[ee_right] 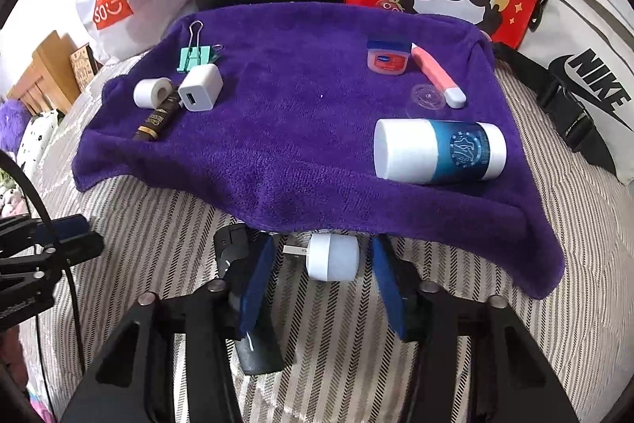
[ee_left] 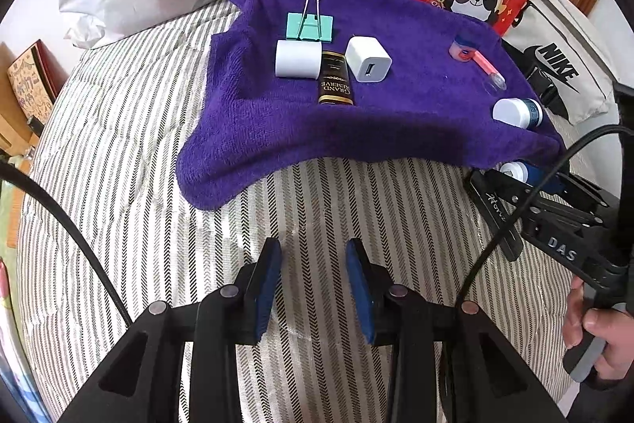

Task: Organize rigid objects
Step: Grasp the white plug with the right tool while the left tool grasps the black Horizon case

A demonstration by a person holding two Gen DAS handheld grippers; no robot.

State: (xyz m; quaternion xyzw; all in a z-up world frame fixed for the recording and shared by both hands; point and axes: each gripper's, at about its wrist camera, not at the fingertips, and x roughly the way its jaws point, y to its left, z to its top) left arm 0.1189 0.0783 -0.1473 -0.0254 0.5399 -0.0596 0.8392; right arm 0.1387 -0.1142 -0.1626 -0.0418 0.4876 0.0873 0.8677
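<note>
Nearest the right wrist cam: right gripper (ee_right: 321, 284), blue pads spread wide w/ a small white plug-in light (ee_right: 333, 260) sitting between them, not touching either pad as far as I can see, so nothing is pinched yet. It lies on the striped bedcover (ee_right: 158, 236) just at the near hem of the purple towel (ee_right: 285, 129), metal prongs pointing left. Probably light, hard plastic, smooth and rounded, so could squirt out of a loose pinch; best taken across the round body, not the prongs. A dark flat thing under the left pad is unclear. Left gripper (ee_left: 313, 284) hovers over bedcover short of the towel's near edge, pads apart, holding nothing. On the towel, far left: mint binder clip (ee_right: 194, 56), white tape roll (ee_right: 152, 92), white USB charger cube (ee_right: 200, 88), dark tube (ee_right: 154, 123) lying partly beneath the cube. Far right of towel: small Vaseline tub (ee_right: 387, 56), pink pen-like stick (ee_right: 436, 76), a clear round lid (ee_right: 427, 96) that's hard to make out. Near right of towel: blue-and-white bottle (ee_right: 440, 151) on its side, prob rolls. Whether the towel's near hem overlaps the light is hard to judge. Left cam sees only a sliver of the light past the right gripper's frame.
</note>
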